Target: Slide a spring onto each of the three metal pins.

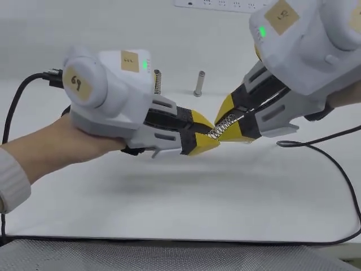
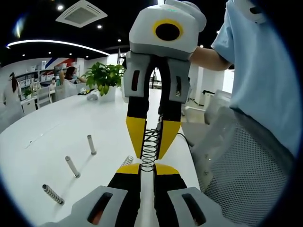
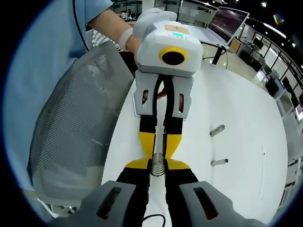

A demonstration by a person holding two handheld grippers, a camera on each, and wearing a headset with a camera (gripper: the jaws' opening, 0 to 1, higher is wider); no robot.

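Spring (image 2: 150, 139), seemingly light and bendy, easily kinked or flicked away, sits between both tips: left gripper (image 2: 147, 168) clenched on its near end, right gripper (image 2: 150, 156) clamped round its middle. A gentle grip near one end should leave the bore free.

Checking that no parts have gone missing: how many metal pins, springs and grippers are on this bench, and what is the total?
Metal pins: 3
Springs: 3 (one gripped at both ends, one on a pin, one lying loose)
Grippers: 2, the left gripper and the right gripper
Total: 8
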